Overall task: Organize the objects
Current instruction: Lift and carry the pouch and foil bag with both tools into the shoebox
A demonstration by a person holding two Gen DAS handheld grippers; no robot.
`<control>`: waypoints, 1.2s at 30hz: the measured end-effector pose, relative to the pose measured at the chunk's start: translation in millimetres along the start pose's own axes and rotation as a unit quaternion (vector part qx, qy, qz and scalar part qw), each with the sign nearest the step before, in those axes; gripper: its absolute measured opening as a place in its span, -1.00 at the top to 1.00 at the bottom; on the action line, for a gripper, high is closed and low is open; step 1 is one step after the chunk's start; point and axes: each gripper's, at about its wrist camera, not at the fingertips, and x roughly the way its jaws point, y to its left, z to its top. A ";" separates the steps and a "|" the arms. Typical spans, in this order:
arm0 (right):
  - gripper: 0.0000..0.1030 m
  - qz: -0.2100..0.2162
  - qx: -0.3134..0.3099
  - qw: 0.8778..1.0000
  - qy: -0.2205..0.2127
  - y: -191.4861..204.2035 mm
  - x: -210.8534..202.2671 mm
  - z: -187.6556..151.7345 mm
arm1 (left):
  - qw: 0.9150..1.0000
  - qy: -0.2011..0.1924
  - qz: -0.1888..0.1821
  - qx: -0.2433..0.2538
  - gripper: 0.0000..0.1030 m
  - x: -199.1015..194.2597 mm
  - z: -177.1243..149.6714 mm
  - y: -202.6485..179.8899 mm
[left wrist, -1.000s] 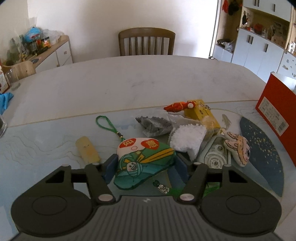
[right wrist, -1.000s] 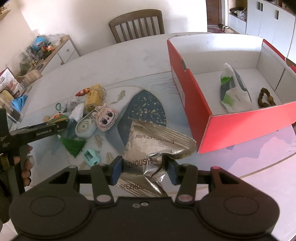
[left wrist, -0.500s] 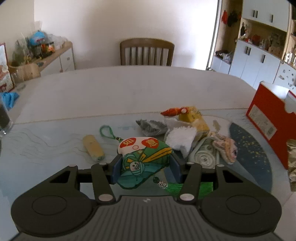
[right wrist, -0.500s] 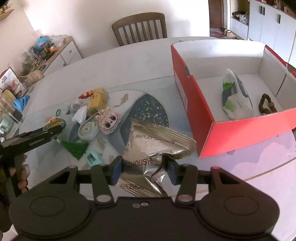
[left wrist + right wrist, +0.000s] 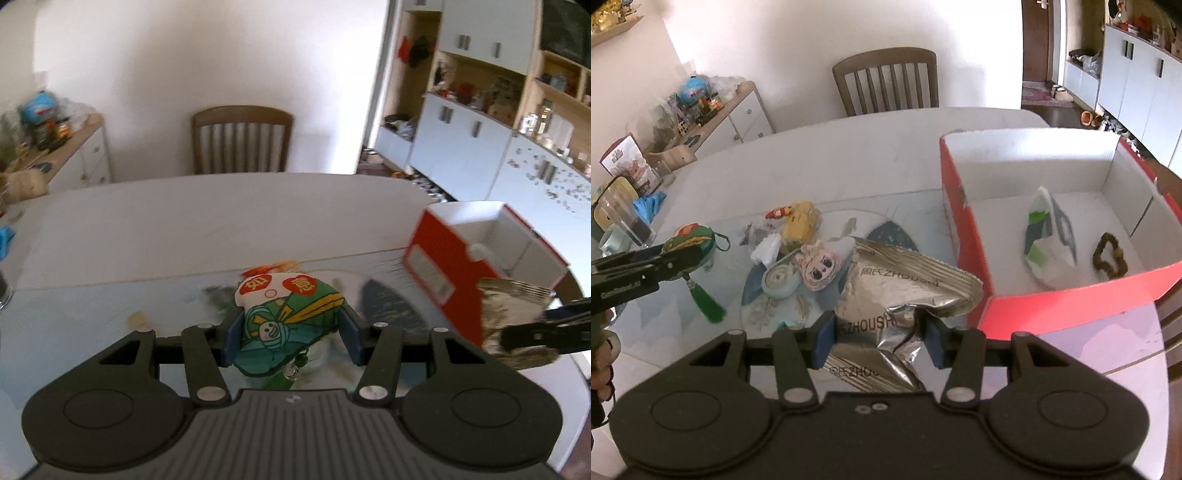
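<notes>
Left gripper [image 5: 290, 341] pinches the green charm [image 5: 286, 325] at frame centre; right gripper [image 5: 877, 341] clamps the foil bag [image 5: 901, 291]. Lift both clear over the wall of the red box [image 5: 1067, 302], lower right; release inside.

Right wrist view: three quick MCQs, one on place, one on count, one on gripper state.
1. Where is the brown bead bracelet?
A. inside the red cardboard box
B. on the table
C. in a gripper

2. How many things lie in that box?
A. one
B. two
C. four

3. The right gripper is:
A. open, empty
B. shut on the silver foil pouch
C. shut on a cup

Key: A, it lies on the box floor; B, only the bracelet and a white-green plastic packet; B, both pads pinch the foil.
</notes>
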 end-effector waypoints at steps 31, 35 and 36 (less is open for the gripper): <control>0.06 -0.038 0.004 0.998 -0.055 -191.7 -50.7 50.9 | 0.989 -0.045 -0.111 0.090 -0.06 42.6 108.1 -250.0; 0.06 -0.039 -0.002 0.998 -0.053 -205.4 -46.9 54.4 | 0.989 -0.033 -0.109 0.098 -0.07 58.3 111.1 -270.9; 0.06 -0.038 -0.004 0.998 -0.050 -209.3 -45.5 55.3 | 0.989 -0.029 -0.106 0.100 -0.07 62.8 110.8 -274.4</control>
